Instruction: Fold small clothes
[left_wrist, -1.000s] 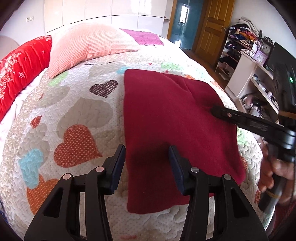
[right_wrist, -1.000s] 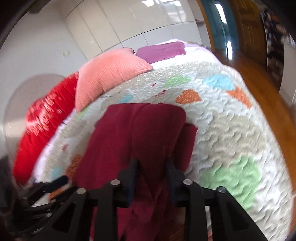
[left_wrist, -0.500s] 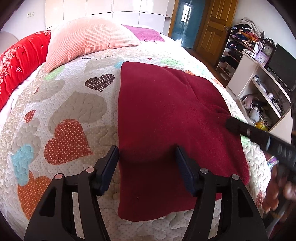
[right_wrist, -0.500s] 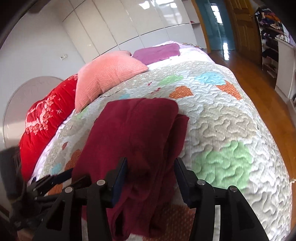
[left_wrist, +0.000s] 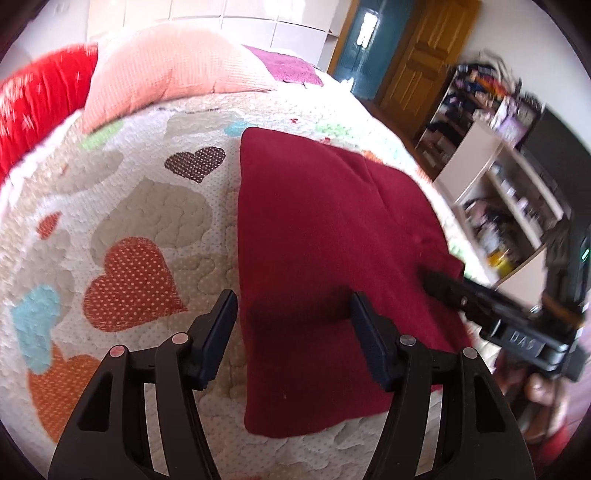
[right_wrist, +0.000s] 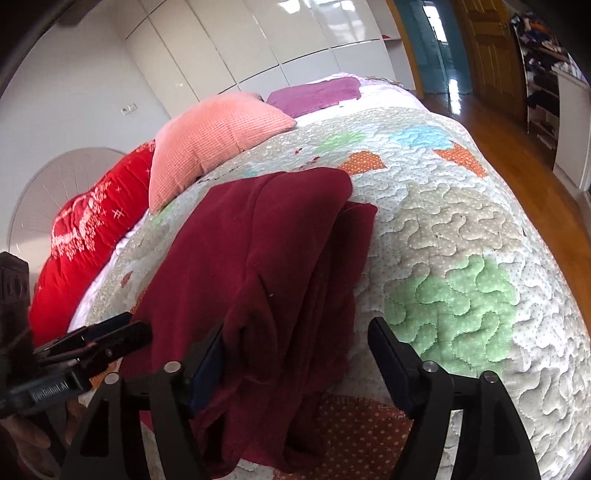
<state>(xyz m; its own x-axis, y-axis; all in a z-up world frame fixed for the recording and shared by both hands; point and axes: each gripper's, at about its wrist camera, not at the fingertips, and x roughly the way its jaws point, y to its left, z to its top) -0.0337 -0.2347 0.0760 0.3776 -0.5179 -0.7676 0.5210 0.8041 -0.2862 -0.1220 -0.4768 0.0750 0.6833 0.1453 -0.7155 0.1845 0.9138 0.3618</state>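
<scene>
A dark red garment (left_wrist: 325, 236) lies folded flat on the heart-patterned quilt (left_wrist: 140, 206). It also shows in the right wrist view (right_wrist: 258, 258), with stacked layers along its right edge. My left gripper (left_wrist: 291, 314) is open and empty, its jaws wide apart over the garment's near left part. My right gripper (right_wrist: 295, 347) is open and empty, straddling the garment's near edge. In the left wrist view the right gripper (left_wrist: 443, 288) reaches in from the right over the garment's right edge.
A pink pillow (left_wrist: 173, 74) and a red pillow (left_wrist: 37, 107) lie at the bed's head, with a purple cloth (left_wrist: 291, 68) behind. White shelves (left_wrist: 509, 192) and a wooden door (left_wrist: 417, 62) stand right of the bed. The bed edge drops to wooden floor (right_wrist: 535, 177).
My right gripper has opened and let go of the garment, which now lies on the quilt. My left gripper's jaws have spread wider and stay open over the garment.
</scene>
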